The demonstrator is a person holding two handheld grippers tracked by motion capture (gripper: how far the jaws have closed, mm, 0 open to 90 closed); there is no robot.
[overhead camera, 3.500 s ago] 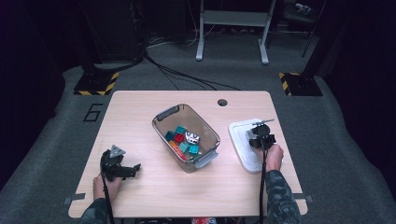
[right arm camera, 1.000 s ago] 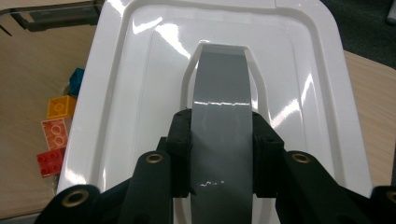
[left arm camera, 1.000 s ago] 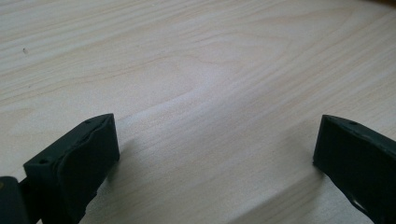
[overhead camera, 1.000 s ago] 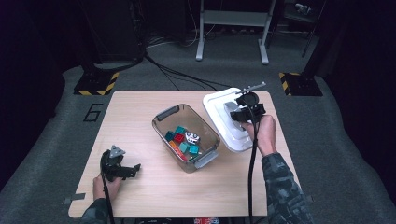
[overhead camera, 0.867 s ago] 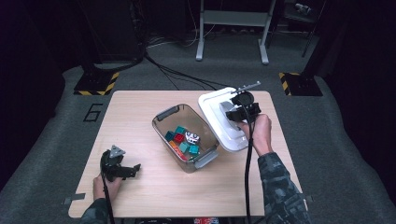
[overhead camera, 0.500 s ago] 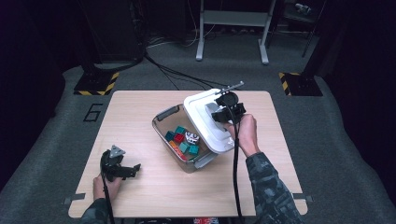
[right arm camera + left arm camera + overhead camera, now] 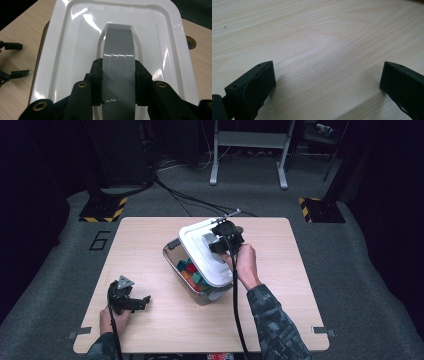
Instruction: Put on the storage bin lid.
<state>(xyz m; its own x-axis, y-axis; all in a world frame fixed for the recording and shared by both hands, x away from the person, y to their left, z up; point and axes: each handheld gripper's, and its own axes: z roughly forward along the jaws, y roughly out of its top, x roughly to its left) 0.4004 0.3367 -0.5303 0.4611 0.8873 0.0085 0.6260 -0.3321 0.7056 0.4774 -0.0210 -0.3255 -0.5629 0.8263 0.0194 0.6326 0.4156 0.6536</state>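
Carried leftward, the glossy white plastic lid [image 7: 205, 251] is now held over the clear toy-filled bin [image 7: 192, 275] — right claw [image 7: 117, 82] clamped on its grey handle [image 7: 118, 62]; rims should be squared before lowering — left claw [image 7: 327, 82] gapes idle.

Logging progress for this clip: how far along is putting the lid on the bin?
Done: the right gripper is clamped on the grey handle of the white lid. In hand: the lid sits tilted over the clear bin of blocks. Left: setting it down squarely and letting go. The left gripper rests open on the table.

lid [image 7: 207, 251] over bin [image 7: 176, 257], blocks [image 7: 190, 271] inside
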